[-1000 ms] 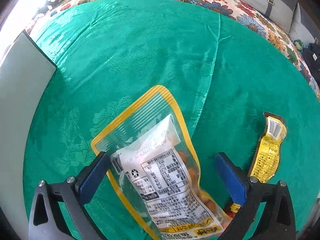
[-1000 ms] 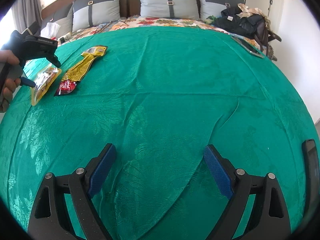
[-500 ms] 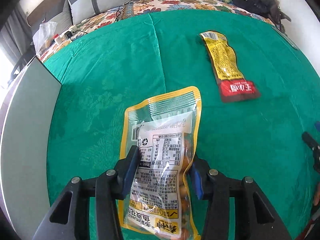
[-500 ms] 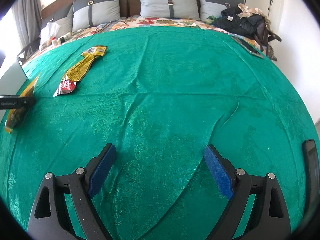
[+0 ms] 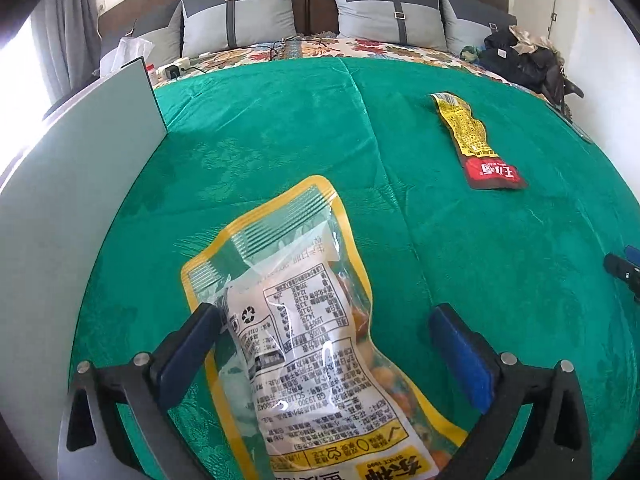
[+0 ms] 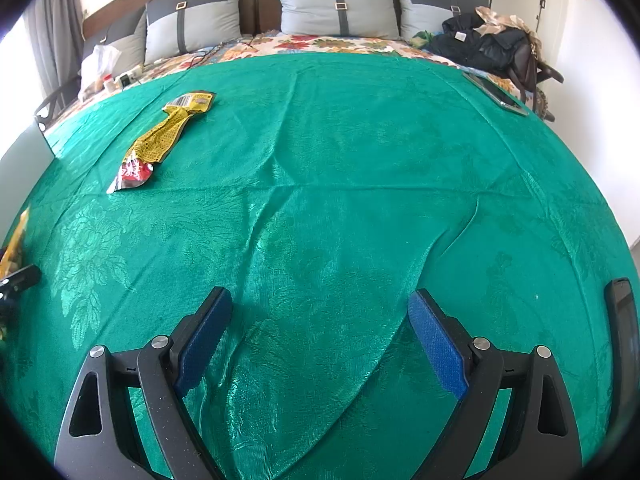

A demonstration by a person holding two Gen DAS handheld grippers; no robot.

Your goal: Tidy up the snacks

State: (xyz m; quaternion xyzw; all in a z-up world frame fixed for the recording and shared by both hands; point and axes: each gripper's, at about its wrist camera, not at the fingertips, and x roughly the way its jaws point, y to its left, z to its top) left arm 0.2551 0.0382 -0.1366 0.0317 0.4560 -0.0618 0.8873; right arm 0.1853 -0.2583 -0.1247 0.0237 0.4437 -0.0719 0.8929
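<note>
Since the earlier frames the left tool (image 5: pixel 324 336) has swung round over the bed, so the headboard and pillows now fill the top of its view; its jaws closed on the peanut pack (image 5: pixel 312 340) half a second back and have just been opening again. They now stand wide apart. The pack lies between them on the green cover (image 5: pixel 280 128), its left edge right against the left pad, the right pad well clear of it, so it is not gripped. The right tool (image 6: pixel 320 324) has not shifted.

Largest is the cover, spread over most of the bed, with a floral sheet (image 6: pixel 320 44) showing along the head edge below grey pillows (image 6: pixel 340 8). A pale flat board (image 5: pixel 80 184) stands along the left edge of the bed. Dark clothes (image 6: pixel 480 44) are piled at the far right corner.

The peanut pack, yellow-bordered with its printed label up, lies near the left edge, close to the board. A long yellow-and-red snack pack (image 5: pixel 476 140) lies flat further toward the head, well apart from the first.

The right tool hangs over bare cover near the foot edge, jaws apart, nothing between them.
</note>
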